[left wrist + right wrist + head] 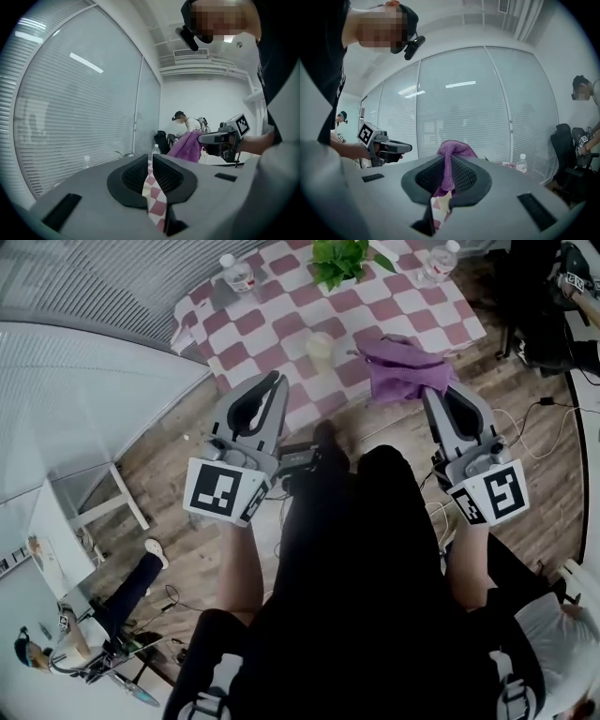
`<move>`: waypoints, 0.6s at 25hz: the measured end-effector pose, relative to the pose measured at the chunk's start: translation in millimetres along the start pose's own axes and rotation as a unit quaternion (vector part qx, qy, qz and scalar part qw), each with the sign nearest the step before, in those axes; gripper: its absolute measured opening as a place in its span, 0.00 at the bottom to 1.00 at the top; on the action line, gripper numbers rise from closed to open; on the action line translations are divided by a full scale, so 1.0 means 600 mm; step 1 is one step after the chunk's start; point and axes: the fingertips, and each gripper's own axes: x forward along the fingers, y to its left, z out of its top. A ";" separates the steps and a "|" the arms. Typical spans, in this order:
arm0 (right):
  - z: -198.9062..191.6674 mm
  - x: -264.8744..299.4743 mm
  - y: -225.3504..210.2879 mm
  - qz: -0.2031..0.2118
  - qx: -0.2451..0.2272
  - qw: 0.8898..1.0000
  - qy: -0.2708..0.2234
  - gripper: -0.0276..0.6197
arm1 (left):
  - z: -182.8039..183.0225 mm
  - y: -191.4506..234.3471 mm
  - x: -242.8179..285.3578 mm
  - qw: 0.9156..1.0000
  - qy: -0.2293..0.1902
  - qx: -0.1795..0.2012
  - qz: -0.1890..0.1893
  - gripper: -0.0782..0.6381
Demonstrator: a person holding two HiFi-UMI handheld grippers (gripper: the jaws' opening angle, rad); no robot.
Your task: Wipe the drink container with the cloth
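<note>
A pale cup point(320, 345) stands on the red-and-white checked table point(272, 324) in the head view. To its right, my right gripper point(434, 390) is shut on a purple cloth point(403, 371), which hangs bunched over the table's near edge. In the right gripper view the cloth point(451, 154) is pinched between the jaws of that gripper point(450, 165). My left gripper point(278, 381) is held left of and below the cup, shut and empty. In the left gripper view its jaws point(150, 161) meet with only checked table showing in the slit, and the cloth point(185, 145) hangs off to the right.
A potted green plant point(342, 261) and two water bottles point(238, 274) point(439, 261) stand at the table's far side. Dark chairs and cables point(544, 324) are on the wooden floor at right. A glass wall with blinds point(84, 381) runs at left. A person point(183, 123) stands beyond the table.
</note>
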 end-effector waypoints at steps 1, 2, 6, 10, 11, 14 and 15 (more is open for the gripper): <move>-0.001 0.007 -0.002 -0.005 0.000 1.000 0.000 0.12 | -0.003 0.006 0.007 1.000 0.001 0.000 -0.006 0.16; -0.003 0.012 -0.004 -0.010 0.001 1.000 0.001 0.12 | -0.006 0.013 0.014 1.000 0.003 -0.001 -0.011 0.16; -0.018 0.022 -0.006 -0.031 0.009 0.999 0.016 0.12 | -0.027 0.029 0.040 0.999 0.014 -0.005 -0.029 0.16; -0.026 0.034 -0.014 -0.039 0.012 0.999 0.031 0.12 | -0.053 0.036 0.073 0.999 0.029 -0.012 -0.043 0.16; -0.029 0.037 -0.015 -0.040 0.013 0.999 0.034 0.12 | -0.060 0.036 0.080 0.998 0.033 -0.014 -0.046 0.16; -0.038 0.047 -0.020 -0.042 0.020 0.998 0.043 0.12 | -0.086 0.042 0.099 0.997 0.052 -0.016 -0.052 0.17; -0.041 0.051 -0.020 -0.040 0.022 0.998 0.046 0.12 | -0.094 0.044 0.105 0.997 0.057 -0.016 -0.053 0.18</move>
